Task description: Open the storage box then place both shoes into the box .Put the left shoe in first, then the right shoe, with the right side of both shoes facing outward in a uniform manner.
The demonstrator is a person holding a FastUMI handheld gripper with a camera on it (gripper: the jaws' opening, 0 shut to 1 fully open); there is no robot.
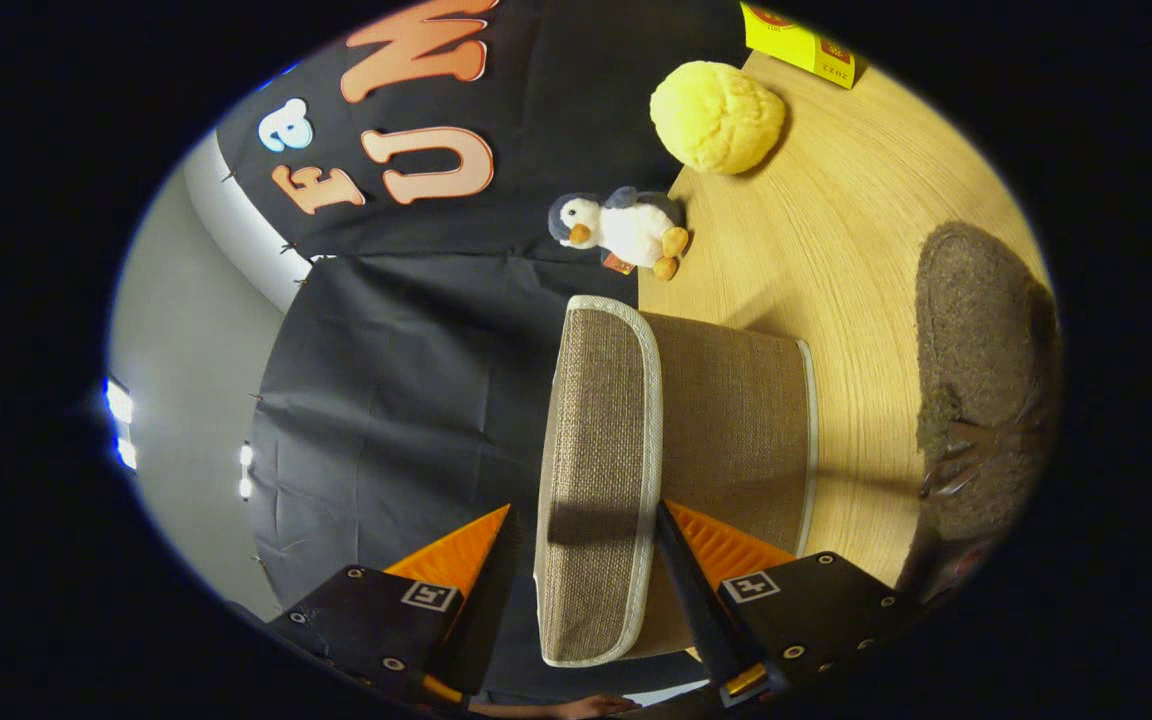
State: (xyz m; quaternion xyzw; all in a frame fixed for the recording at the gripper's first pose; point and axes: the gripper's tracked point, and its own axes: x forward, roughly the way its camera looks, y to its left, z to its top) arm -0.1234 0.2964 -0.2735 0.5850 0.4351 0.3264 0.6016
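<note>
My gripper (581, 540) straddles the storage box (726, 400) lid (596, 440), fingers apart, not visibly pressing. A shoe (986, 380) lies at three o'clock. I should pinch the rim squarely, then swing it open steadily.

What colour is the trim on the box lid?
White trim on the woven tan lid, gripper view.

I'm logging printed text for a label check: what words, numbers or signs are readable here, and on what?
On the yellow box: red print, too blurred to read.
On the plush penguin's tag: too small to read.
On the gripper, whose fingers stand either side of the storage box lid: square coded markers, no words.
</note>
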